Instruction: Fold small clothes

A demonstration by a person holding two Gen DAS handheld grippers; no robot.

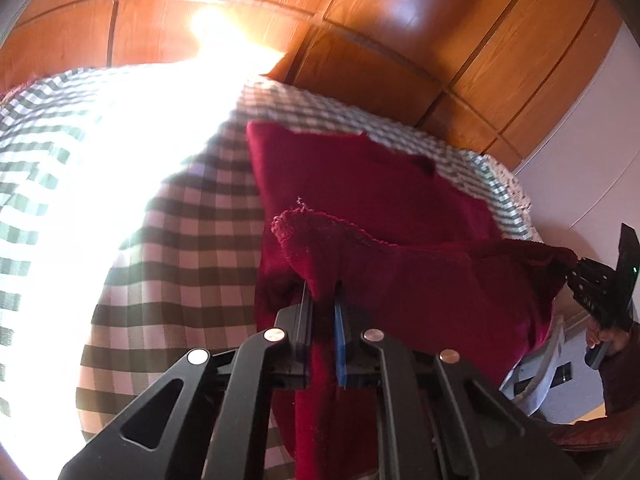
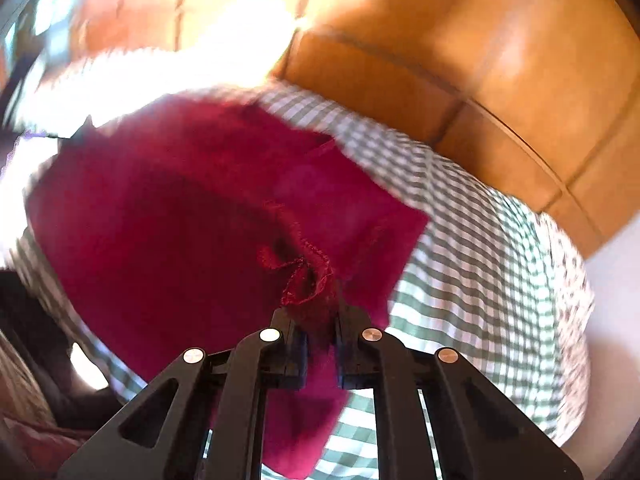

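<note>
Lying over the checked bed cover point(image 1: 180, 240) toward its right edge, the red garment point(image 1: 360, 184) looks soft and light; left gripper point(image 1: 322, 300) and right gripper point(image 2: 320, 316) each pinch one hem corner.

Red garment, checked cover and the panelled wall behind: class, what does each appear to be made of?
Red garment: soft knit or fleece, matte, with a fuzzy, fraying hem. Checked cover: woven cloth, probably cotton, with a green-and-white gingham weave. Panelled wall: wood or wood-look laminate, glossy, showing grain and glare.
</note>
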